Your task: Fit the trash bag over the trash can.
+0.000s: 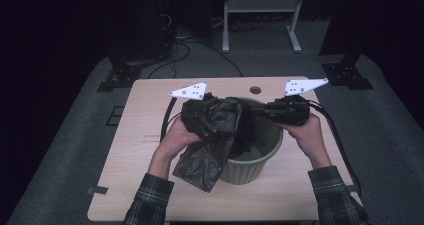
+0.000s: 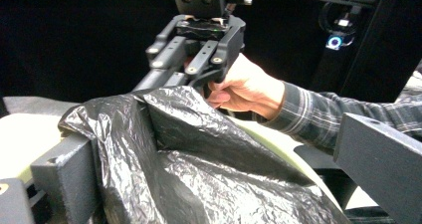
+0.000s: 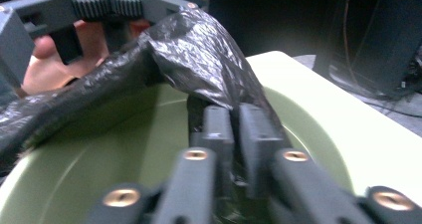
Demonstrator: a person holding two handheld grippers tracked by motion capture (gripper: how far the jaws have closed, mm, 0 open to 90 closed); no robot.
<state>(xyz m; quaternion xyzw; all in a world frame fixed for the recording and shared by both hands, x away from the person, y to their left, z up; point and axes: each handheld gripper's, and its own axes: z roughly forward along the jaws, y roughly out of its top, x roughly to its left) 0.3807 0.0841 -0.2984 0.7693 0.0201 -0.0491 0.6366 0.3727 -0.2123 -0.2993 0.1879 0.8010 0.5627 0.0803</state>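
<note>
**Lining the bin: a thin bag stretched between two grips**

We are at a pale wooden table (image 1: pixel 150 185) on which a ribbed, pale green plastic bin (image 1: pixel 250 167) stands near the middle. A crinkled black plastic bin bag (image 1: pixel 212 145) hangs over the bin's left rim, part of it trailing down outside the wall and part reaching across the opening.

Our right gripper (image 3: pixel 234 129) has its jaws pinched together on a fold of the bag just above the bin's mouth. Our left gripper (image 2: pixel 209 194) stands wide, with the film bunched between its jaws; we cannot tell whether the pads actually press on it.

We judge the main risk to be the film itself: pulled taut between two grips, it could tear or slip out of the narrow pinch. A sideways tug could also drag or tip the light bin, since nothing holds it down. If the left side is not truly gripped, the bag may simply slide out and fall outside the rim.

The bag's open mouth is hard to find among the folds, the bin's floor is mostly covered, and the right gripper view is blurred close to the jaws.
</note>
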